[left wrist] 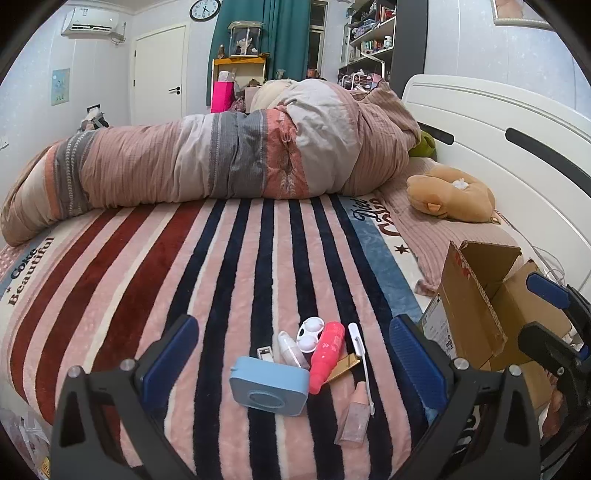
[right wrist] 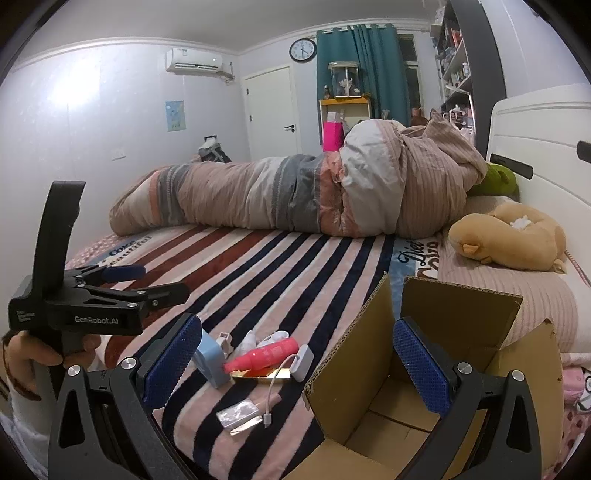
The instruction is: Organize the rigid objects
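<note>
Both grippers, left gripper [left wrist: 293, 354] and right gripper [right wrist: 297, 350], hung spread and empty, so we judged we should close squarely on the pale blue rounded plastic case [left wrist: 269, 386] before the open brown cardboard box [right wrist: 369, 369].

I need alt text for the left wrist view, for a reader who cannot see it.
The open left gripper hovers over small items on a striped blanket: a blue box, a pink bottle, a white lens case and a white cable. An open cardboard box stands to the right, with the right gripper over it.

Home bedroom: bed [left wrist: 258, 258], rolled duvet [left wrist: 221, 155], wall clock [left wrist: 205, 9].
</note>
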### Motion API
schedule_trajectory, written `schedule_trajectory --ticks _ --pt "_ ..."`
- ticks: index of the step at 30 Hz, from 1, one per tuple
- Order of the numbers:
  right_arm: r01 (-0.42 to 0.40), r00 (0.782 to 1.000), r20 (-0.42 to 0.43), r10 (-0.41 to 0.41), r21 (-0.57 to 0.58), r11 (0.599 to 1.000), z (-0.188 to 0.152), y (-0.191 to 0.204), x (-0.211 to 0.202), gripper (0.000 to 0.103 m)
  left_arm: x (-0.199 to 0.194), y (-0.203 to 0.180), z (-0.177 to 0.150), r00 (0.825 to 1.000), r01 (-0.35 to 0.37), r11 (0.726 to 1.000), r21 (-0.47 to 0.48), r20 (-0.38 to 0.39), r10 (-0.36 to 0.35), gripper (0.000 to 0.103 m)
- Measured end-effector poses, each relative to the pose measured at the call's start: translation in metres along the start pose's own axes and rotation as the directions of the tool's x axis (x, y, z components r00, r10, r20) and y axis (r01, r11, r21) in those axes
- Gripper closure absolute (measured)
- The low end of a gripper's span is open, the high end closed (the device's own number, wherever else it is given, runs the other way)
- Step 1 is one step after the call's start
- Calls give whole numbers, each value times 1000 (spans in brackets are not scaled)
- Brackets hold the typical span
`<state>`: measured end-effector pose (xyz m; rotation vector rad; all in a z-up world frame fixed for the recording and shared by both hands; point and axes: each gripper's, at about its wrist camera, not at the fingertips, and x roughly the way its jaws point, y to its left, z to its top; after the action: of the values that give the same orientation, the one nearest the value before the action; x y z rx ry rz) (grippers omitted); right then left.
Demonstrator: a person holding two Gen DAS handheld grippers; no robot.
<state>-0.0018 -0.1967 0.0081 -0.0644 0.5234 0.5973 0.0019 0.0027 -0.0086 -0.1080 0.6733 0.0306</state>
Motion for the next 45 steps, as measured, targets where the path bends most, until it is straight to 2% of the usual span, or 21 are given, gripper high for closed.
schedule_trajectory --ticks 6,38,45 --pt "-37 999 -18 37 8 999 -1 1 -2 0 0 2 -1 1000 -5 1000 -1 -2 5 0" --pt "-19 1000 9 18 29 999 -8 -11 -21 0 -16 -16 -3 1000 -5 1000 20 14 5 0" --pt "-9 1000 11 9 22 1000 -9 -10 -23 0 -24 -20 -5 1000 14 1000 21 27 -14 1"
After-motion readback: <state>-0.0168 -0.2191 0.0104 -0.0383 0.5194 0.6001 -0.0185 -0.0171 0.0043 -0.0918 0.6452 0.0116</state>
